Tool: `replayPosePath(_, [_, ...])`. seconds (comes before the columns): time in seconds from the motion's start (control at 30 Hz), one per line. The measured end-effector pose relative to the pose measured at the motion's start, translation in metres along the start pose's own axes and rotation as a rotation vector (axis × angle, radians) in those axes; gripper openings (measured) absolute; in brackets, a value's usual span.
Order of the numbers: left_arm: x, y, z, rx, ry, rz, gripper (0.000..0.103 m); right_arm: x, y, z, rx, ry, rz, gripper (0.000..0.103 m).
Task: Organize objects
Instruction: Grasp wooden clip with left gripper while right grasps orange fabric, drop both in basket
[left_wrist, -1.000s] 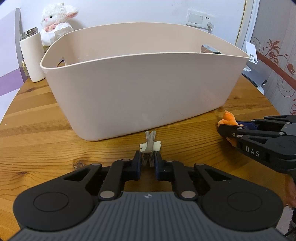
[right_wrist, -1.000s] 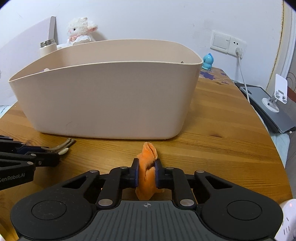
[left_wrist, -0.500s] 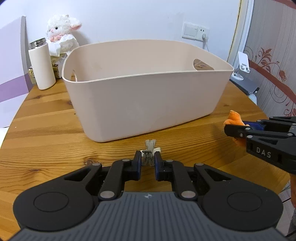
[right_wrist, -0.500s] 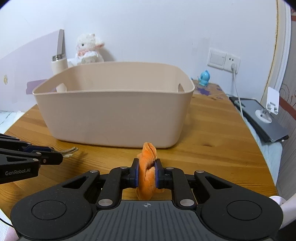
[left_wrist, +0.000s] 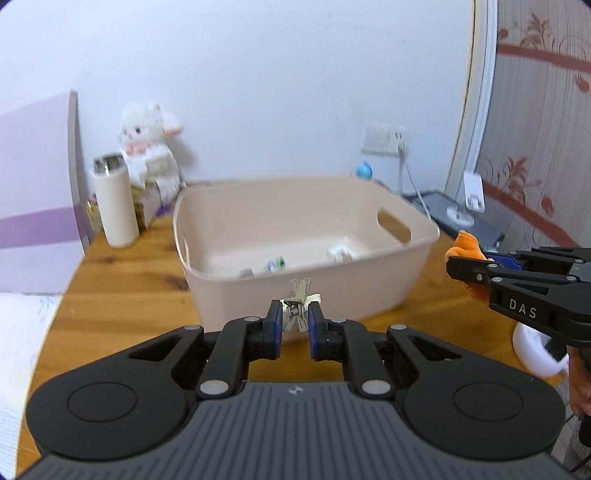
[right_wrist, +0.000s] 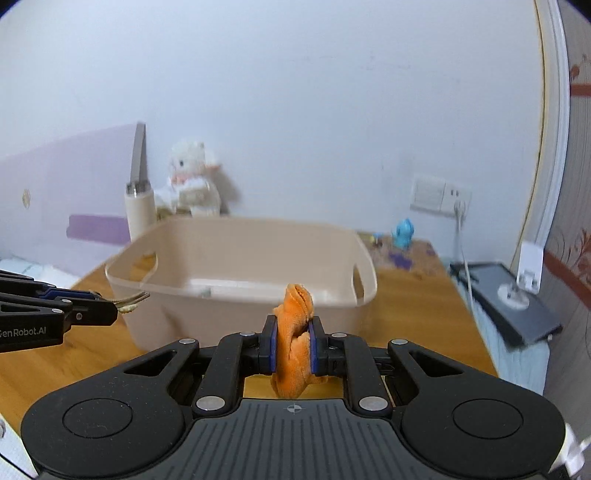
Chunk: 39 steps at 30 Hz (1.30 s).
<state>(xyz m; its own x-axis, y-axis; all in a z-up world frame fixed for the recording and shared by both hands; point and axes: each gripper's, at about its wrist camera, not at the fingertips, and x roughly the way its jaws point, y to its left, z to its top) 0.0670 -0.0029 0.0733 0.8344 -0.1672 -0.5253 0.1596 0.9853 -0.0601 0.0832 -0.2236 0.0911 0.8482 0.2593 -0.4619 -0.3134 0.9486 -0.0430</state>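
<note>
Partly done: a few small items (left_wrist: 275, 265) already lying in the beige bin (left_wrist: 388, 295). Left hand-held gripper (left_wrist: 295, 325) pinching a hair clip (left_wrist: 299, 295), right hand-held gripper (right_wrist: 292, 345) clamping an orange plush (right_wrist: 293, 332), both held short of the near rim above the bench (left_wrist: 122, 295); drops still to come.

Wooden counter (left_wrist: 122, 295) with a beige bin in the middle

The bin (left_wrist: 391, 291) sits mid-counter. Behind it to the left there's a white tumbler (left_wrist: 115, 206) beside a plush lamb (left_wrist: 147, 147). Near the back right sits a little blue figurine (right_wrist: 403, 233), and a dark flat device (right_wrist: 517, 306) lies along the right edge.
</note>
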Motion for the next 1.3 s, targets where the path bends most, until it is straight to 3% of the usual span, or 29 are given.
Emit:
replayPosePath(0.23, [0.006,0.006,0.033,-0.001,-0.065,0.049,0.016,0.003,0.001,0.029,0.0,-0.073,0.002,0.015])
replayPosePath(0.47, [0.043,0.012,0.063,-0.005,-0.061,0.095,0.016,0.028,0.006,0.05,-0.006,-0.081,-0.01,0.015])
replayPosePath(0.73, [0.104,0.019,0.073,-0.009,0.066,0.127,0.016,0.074,0.003,0.055,0.01,-0.004,-0.025,0.015])
replayPosePath(1.07, [0.161,0.02,0.06,0.018,0.23,0.182,0.016,0.128,0.005,0.041,-0.017,0.149,-0.038,0.016])
replayPosePath(1.13, [0.163,0.02,0.058,0.019,0.252,0.174,0.016,0.132,0.005,0.037,-0.018,0.175,-0.036,0.02])
replayPosePath(1.17, [0.163,0.02,0.057,0.022,0.259,0.171,0.016,0.132,0.004,0.036,-0.015,0.18,-0.035,0.032])
replayPosePath(1.2, [0.162,0.019,0.057,0.026,0.264,0.168,0.017,0.132,0.003,0.035,-0.014,0.183,-0.036,0.034])
replayPosePath(1.27, [0.157,0.019,0.057,0.023,0.264,0.164,0.025,0.128,0.002,0.035,-0.011,0.179,-0.032,0.036])
replayPosePath(1.3, [0.155,0.018,0.058,0.021,0.266,0.166,0.042,0.126,0.002,0.035,-0.013,0.177,-0.031,0.039])
